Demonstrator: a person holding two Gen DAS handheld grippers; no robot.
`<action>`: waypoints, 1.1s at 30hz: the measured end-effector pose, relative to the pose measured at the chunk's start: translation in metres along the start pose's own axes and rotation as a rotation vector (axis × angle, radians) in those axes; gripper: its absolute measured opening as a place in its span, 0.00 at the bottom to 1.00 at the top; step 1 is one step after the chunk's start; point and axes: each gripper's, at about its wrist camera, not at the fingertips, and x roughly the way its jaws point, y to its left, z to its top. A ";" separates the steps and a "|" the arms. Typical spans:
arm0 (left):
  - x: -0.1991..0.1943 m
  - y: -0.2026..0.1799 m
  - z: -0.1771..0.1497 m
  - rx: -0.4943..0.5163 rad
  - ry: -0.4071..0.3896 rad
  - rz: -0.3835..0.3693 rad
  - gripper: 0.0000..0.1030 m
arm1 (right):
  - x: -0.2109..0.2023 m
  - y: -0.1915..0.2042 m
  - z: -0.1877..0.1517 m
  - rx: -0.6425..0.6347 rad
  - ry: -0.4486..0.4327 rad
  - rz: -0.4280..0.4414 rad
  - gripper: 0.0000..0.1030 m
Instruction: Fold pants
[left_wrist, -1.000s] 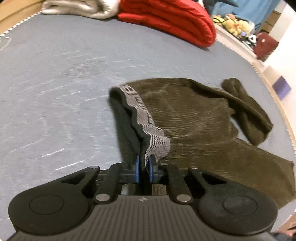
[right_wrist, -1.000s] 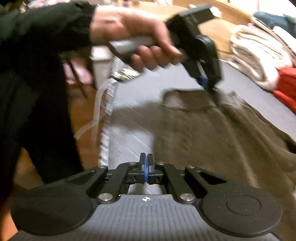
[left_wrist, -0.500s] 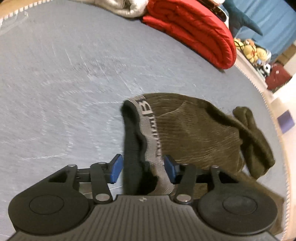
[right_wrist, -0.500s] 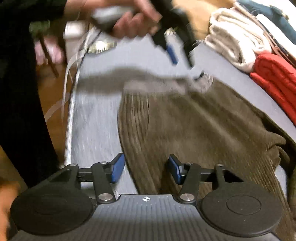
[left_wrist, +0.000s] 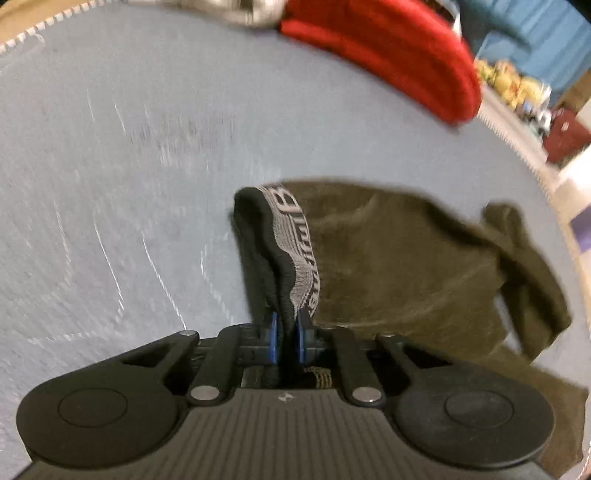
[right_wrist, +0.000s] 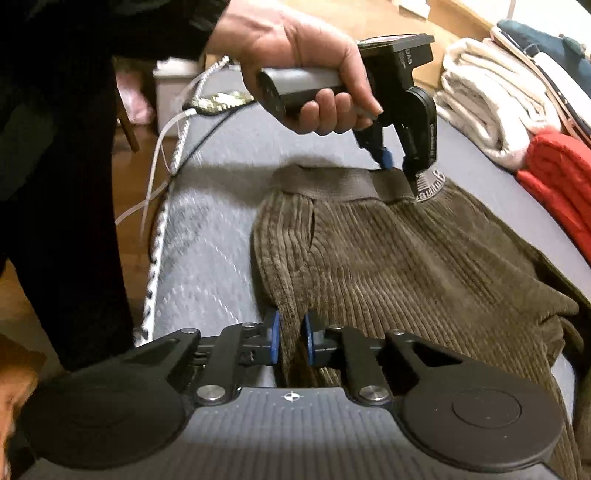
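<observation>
Olive corduroy pants (left_wrist: 388, 266) lie spread on a grey-blue mattress (left_wrist: 110, 184). In the left wrist view my left gripper (left_wrist: 285, 325) is shut on the grey lettered waistband (left_wrist: 291, 236), which stands up in a fold. The right wrist view shows the same left gripper (right_wrist: 397, 168), held by a hand (right_wrist: 306, 55), pinching the waistband (right_wrist: 343, 184) near its far end. My right gripper (right_wrist: 290, 332) has its jaws closing on a ridge of the pants (right_wrist: 388, 258) at their left side edge, with fabric filling the gap between the pads.
A folded red cloth (right_wrist: 557, 173) and white towels (right_wrist: 487, 107) are stacked at the far side of the mattress. The mattress edge (right_wrist: 159, 258) with white piping runs close on the left, where a person in dark clothes stands. White cords (right_wrist: 162, 140) hang there.
Both grippers went from shut to open, then closed again: the left on the waistband, the right on the pants' side edge. The waistband now lies straighter.
</observation>
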 end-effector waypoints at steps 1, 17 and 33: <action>-0.011 -0.006 0.002 0.042 -0.040 0.035 0.10 | -0.002 -0.002 0.003 0.008 -0.017 0.008 0.13; -0.020 -0.079 -0.018 0.302 -0.115 0.037 0.32 | -0.040 -0.038 0.010 0.232 -0.126 0.005 0.43; -0.009 -0.128 -0.034 0.402 -0.010 0.091 0.44 | -0.155 -0.266 -0.133 1.284 -0.117 -0.821 0.58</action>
